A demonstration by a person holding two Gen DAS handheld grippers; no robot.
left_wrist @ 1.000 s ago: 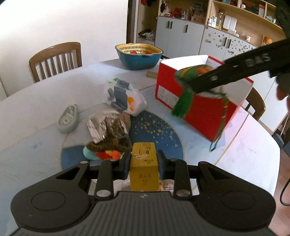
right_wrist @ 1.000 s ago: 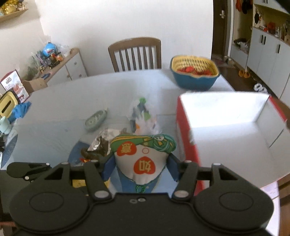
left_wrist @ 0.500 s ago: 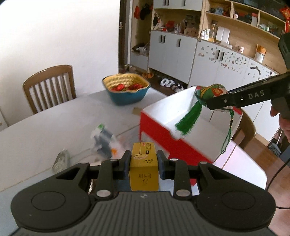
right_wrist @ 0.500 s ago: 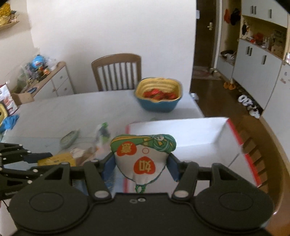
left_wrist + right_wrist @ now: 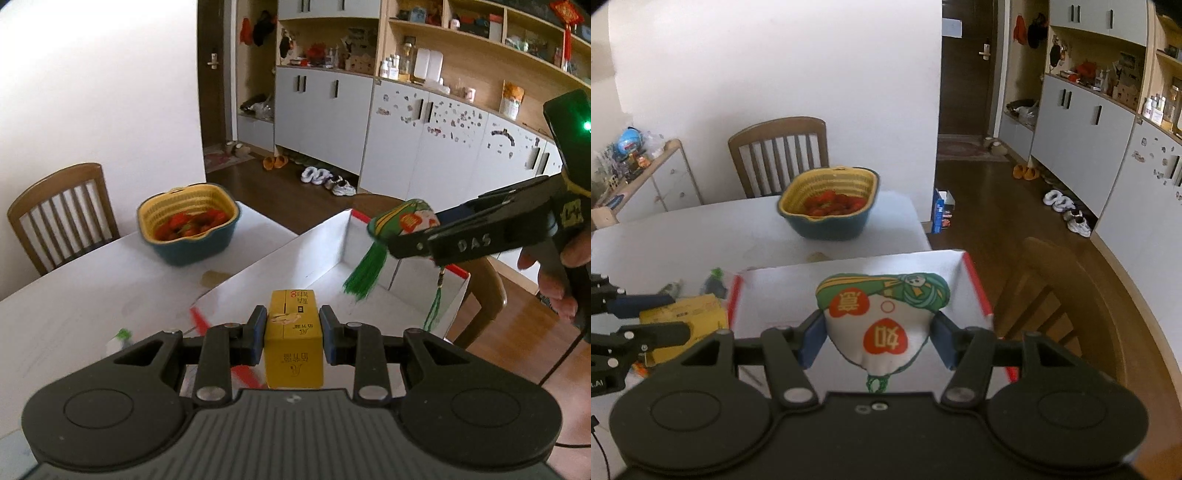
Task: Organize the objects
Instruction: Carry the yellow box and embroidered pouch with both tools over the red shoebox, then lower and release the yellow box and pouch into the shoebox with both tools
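Note:
My left gripper (image 5: 293, 328) is shut on a small yellow carton (image 5: 293, 334) and holds it over the near edge of the open red box with a white inside (image 5: 332, 258). My right gripper (image 5: 877, 332) is shut on a white and green fabric sachet (image 5: 882, 317) with red hearts and a green tassel, held above the box (image 5: 849, 273). The sachet also shows in the left wrist view (image 5: 404, 221), with its tassel (image 5: 365, 273) hanging over the box. The left gripper and carton show in the right wrist view (image 5: 683, 317) at the left.
A blue bowl with a yellow basket of red fruit (image 5: 188, 229) stands on the white table (image 5: 74, 295) behind the box. Wooden chairs (image 5: 779, 151) stand at the far side and at the right (image 5: 1060, 295). A small packet (image 5: 714, 280) lies left of the box.
Both grippers have risen and moved forward toward the box, each with its load. The table clutter has dropped out of the left view, and the box's inside now fills the middle.

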